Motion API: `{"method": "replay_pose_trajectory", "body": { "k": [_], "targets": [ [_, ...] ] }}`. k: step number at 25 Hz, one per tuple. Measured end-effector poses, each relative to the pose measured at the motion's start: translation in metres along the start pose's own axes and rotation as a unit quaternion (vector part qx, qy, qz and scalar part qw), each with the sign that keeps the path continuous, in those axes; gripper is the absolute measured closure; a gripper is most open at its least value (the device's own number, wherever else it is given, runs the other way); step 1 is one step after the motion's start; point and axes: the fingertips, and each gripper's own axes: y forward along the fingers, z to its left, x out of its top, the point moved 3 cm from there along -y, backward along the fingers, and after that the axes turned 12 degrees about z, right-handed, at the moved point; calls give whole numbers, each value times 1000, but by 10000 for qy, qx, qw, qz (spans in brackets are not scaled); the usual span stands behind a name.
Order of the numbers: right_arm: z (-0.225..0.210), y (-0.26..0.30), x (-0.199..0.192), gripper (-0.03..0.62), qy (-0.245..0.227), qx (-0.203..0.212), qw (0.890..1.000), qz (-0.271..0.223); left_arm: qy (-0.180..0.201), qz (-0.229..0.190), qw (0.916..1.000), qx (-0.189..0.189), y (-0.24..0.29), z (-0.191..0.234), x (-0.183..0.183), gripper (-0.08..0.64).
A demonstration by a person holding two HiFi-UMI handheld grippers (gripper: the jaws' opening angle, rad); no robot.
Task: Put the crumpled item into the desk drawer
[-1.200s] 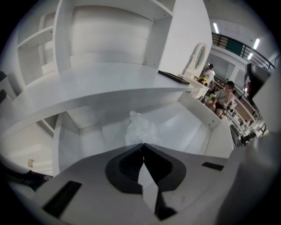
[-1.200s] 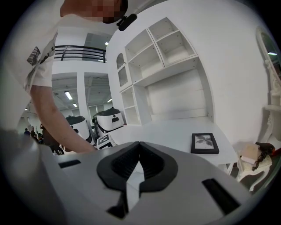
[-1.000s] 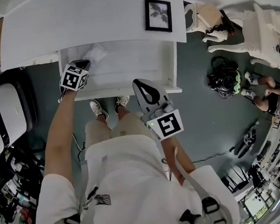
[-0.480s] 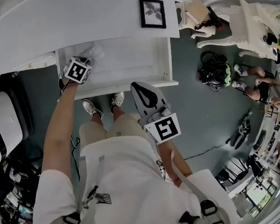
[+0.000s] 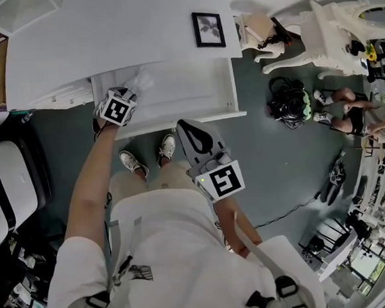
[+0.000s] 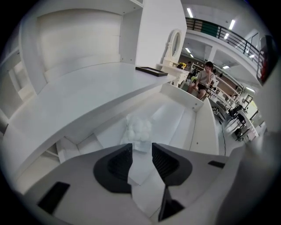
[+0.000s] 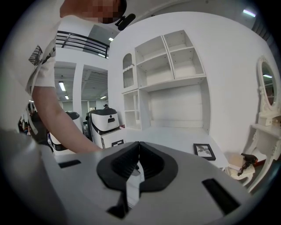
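The crumpled white item (image 6: 138, 129) lies on the floor of the open white desk drawer (image 6: 175, 118), near its left back corner (image 5: 139, 81). My left gripper (image 6: 141, 147) is just in front of it. Its jaws are opening with a clear gap, and the pads do not press on the item, whose near edge sits at the tips. In the head view the left gripper (image 5: 130, 92) reaches into the drawer (image 5: 187, 90) from the left front. My right gripper (image 5: 185, 125) hangs shut and empty in front of the drawer, above the person's legs; the right gripper (image 7: 138, 147) looks over the desk.
A black picture frame (image 5: 208, 29) lies on the white desk top above the drawer. To the right stand a white ornate chair (image 5: 328, 26), a dark bag on the floor (image 5: 293, 103) and a seated person (image 5: 355, 114). Black-and-white seats (image 5: 9, 184) stand at the left.
The left gripper has stayed at the drawer's left back part with the crumpled item just ahead of its tips. The head view has shifted a little. The right gripper has barely moved.
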Motion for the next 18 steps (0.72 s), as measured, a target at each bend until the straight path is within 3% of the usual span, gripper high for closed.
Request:
{"method": "replay_pose_trajectory", "body": {
  "k": [4, 10, 14, 18],
  "targets": [
    [22, -6, 10, 581, -132, -54, 9999, -56, -101, -292, 9995, -40, -28, -7, -8, 430],
    [59, 2, 32, 581, -319, 39, 9993, -201, -719, -928, 9917, -525, -77, -9, -29, 438],
    [79, 9, 47, 581, -337, 187, 9988, -316, -1089, -1393, 9828, -527, -108, -4, -52, 510],
    [87, 12, 58, 581, -448, 214, 9980, -379, -1288, -1717, 9760, -374, -134, 4, -74, 538]
  ]
}}
